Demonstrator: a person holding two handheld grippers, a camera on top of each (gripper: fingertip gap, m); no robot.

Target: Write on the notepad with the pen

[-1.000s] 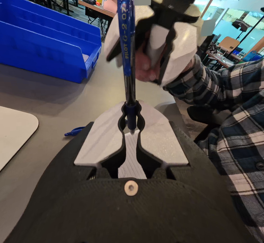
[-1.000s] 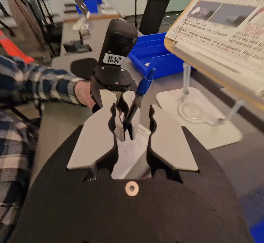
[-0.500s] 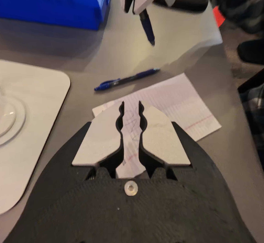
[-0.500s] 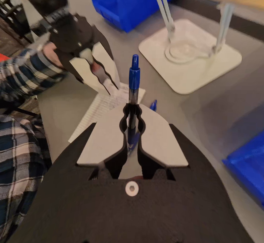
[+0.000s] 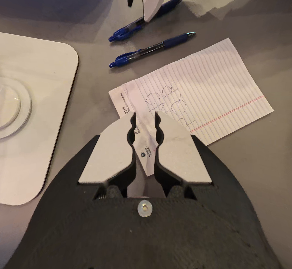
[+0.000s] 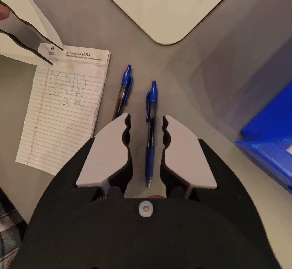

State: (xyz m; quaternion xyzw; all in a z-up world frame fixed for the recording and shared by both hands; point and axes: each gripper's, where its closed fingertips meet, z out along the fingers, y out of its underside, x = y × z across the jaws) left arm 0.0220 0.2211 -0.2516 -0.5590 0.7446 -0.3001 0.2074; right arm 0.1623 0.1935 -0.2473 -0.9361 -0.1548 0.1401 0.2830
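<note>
1. Pen (image 6: 150, 135) number one is out of your right tongs (image 6: 146, 116): half a second ago they clenched it upright, and now it lies flat on the grey tabletop (image 6: 197, 87) between the spread fingers, with a gap on each side and neither pad touching it. Its tip points toward you and its clip end points far.
2. Your left tongs (image 5: 145, 114) held the pen a second ago. Now they are released and grasp nothing, with their tips over the near left end of the notepad (image 5: 213, 87), at its header strip.
3. Both cameras have tilted down to the tabletop since the earlier frames.
4. The notepad lies flat on the tabletop, left of the pens in the right wrist view. It is white and ruled, with a red margin line.
5. A second blue pen (image 6: 124, 90) lies between the notepad and the released pen, just beside the pad's right edge and roughly parallel to the other. Your right tongs' left finger covers its near end.
6. A white stand base (image 6: 165, 8) sits at the far side, and a blue bin (image 6: 268, 135) is on the right.
7. The pad's header strip bears small print, and the page carries two rows of handwritten pen letters near the header. I leave both unread.
</note>
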